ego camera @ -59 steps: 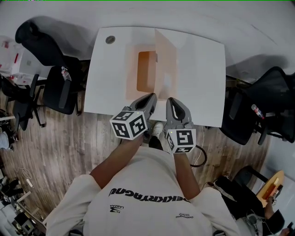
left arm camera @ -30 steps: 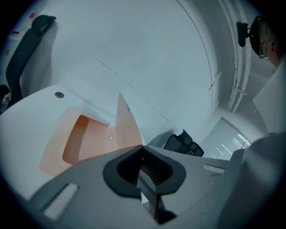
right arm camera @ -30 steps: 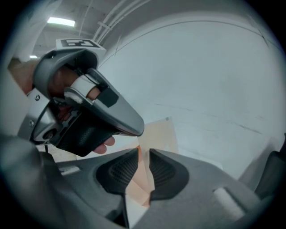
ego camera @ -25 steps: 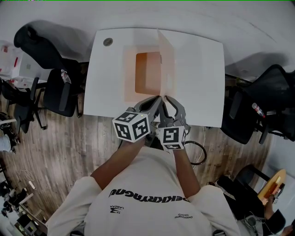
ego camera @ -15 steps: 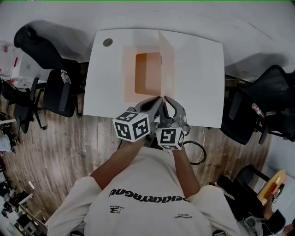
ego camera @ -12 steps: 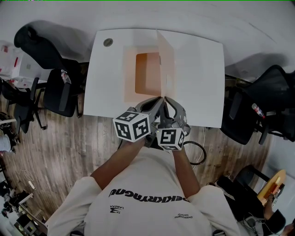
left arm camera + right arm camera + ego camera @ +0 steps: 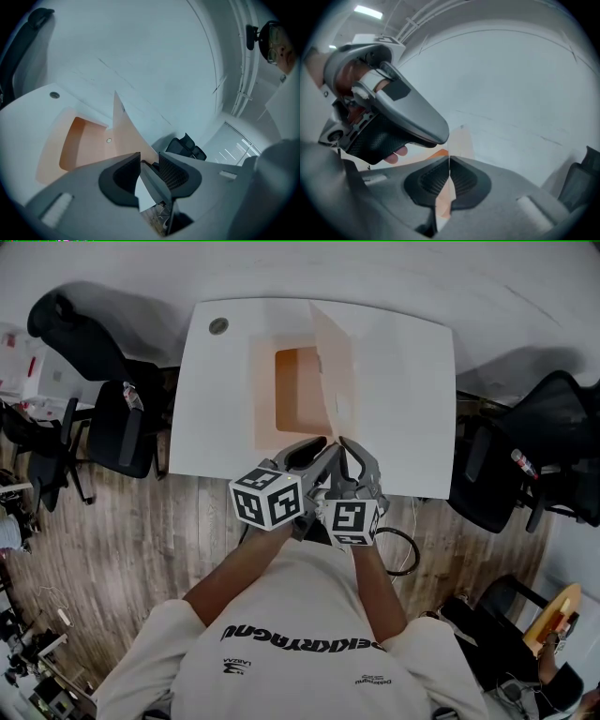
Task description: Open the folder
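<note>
A translucent orange folder (image 7: 295, 399) lies on the white table (image 7: 412, 381), its cover (image 7: 336, 371) raised nearly upright along the right side. My right gripper (image 7: 344, 446) is shut on the cover's near edge; in the right gripper view the orange sheet (image 7: 459, 140) runs between the closed pads of the gripper (image 7: 449, 161). My left gripper (image 7: 314, 450) sits close beside it on the left, its jaws opening wide. In the left gripper view this gripper (image 7: 149, 164) pinches nothing; the right gripper's tip and the cover (image 7: 125, 136) show between its fingers.
Black office chairs stand left (image 7: 122, 418) and right (image 7: 544, 446) of the table. A round cable grommet (image 7: 218, 325) sits at the table's far left corner. The person stands on wooden floor (image 7: 141, 549) at the table's near edge.
The left jaws have opened and let go of the cover edge, while the right jaws have closed on it. The cover's top leans slightly more to the left. Both hands stayed put.
</note>
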Demonstrator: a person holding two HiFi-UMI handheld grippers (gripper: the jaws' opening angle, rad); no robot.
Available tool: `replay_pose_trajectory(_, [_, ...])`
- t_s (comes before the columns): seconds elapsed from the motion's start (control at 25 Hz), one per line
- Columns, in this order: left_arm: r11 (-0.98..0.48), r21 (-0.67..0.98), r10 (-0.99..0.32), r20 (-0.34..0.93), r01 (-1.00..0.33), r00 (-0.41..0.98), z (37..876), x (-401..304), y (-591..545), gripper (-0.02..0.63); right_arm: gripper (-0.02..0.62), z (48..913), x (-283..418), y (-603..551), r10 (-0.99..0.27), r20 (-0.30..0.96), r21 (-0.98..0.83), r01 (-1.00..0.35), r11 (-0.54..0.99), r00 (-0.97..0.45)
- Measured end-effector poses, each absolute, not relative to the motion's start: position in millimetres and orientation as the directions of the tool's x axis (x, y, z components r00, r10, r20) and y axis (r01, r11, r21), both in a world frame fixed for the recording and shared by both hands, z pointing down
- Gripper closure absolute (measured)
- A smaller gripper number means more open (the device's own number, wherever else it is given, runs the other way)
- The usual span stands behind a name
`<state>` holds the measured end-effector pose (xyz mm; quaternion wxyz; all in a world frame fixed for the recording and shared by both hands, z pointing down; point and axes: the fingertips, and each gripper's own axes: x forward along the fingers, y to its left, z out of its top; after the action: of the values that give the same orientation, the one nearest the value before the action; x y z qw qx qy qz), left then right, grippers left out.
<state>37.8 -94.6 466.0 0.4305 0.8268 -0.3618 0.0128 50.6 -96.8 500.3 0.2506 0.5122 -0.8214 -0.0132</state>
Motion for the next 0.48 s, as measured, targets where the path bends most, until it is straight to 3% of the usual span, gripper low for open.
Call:
replay_pose_trajectory(0.24, [-0.371, 0.700, -0.604, 0.317, -0.610, 0.731, 462, 32, -95, 0.502, 0.592, 499, 52, -100, -0.848, 0.388, 0.198, -0.865, 0.460, -0.362])
replay_pose_trajectory(0.48, [-0.351, 0.691, -0.628, 0.326, -0.631, 0.706, 466, 17, -97, 0.569, 0.591, 493, 58, -101, -0.853, 0.377, 0.143, -0.888, 0.438, -0.361])
